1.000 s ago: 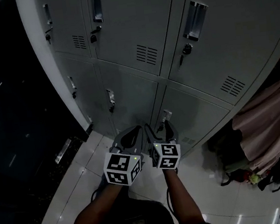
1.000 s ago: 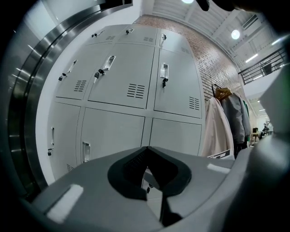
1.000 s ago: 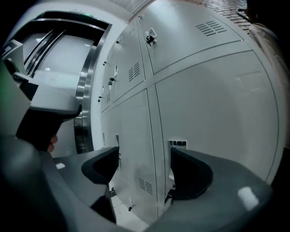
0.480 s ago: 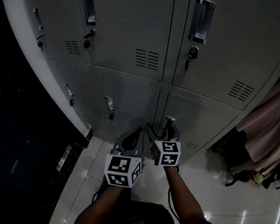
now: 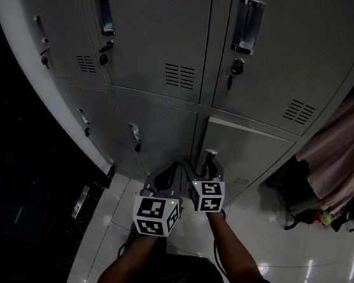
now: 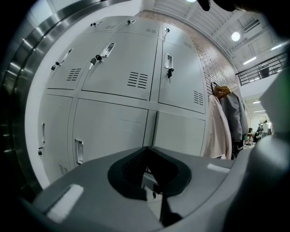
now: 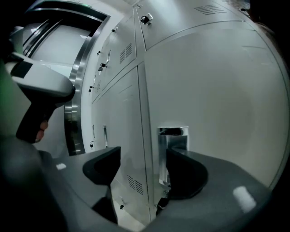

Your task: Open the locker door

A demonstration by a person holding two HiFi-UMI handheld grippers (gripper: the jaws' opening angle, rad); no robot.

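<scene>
Grey locker bank: bottom-rt door, recessed handle, prob. shut; left tongs closed, right tongs open, empty, just narrowing.

The locker bank stands on the floor, coats hanging just right of it. The bottom-right locker door carries its handle at its left edge.

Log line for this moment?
right gripper: open, jaws just closing slightly, nothing gripped between them | recessed silver handle of grey lower locker door: ahead, untouched | left gripper: shut | door: closed
</scene>
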